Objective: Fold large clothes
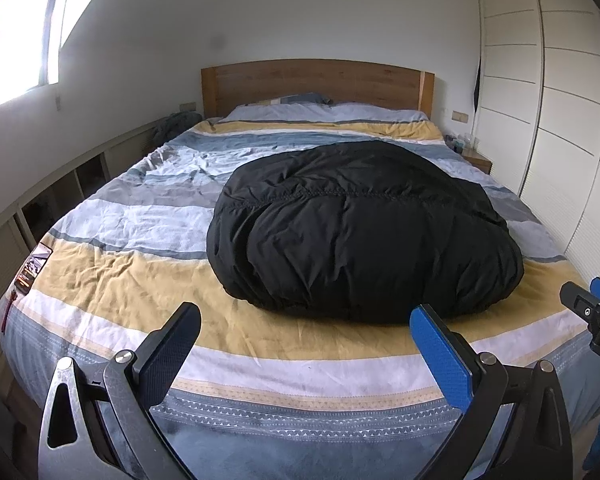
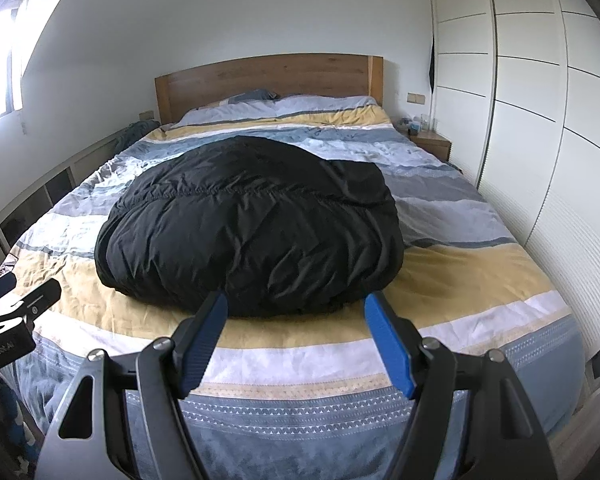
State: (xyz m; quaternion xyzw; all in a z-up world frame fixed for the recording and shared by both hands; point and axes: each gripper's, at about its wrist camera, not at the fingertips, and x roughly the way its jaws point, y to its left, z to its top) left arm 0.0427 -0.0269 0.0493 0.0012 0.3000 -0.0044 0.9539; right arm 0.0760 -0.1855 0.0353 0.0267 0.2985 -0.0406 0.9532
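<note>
Both grippers tilt down over the bed's (image 1: pixel 100 272) near edge: left gripper (image 1: pixel 306 322) wide, right gripper (image 2: pixel 296 312) wide, both empty, near the black jacket (image 2: pixel 248 224)

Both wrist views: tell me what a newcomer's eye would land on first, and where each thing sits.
The eye goes first to the big black puffy garment bunched in a rounded heap on the striped bedcover, toward the foot of the bed. Next come the two open grippers in the foreground, the left gripper and the right gripper, both short of the garment's near edge and holding nothing. Behind, a wooden headboard stands against the white wall.
</note>
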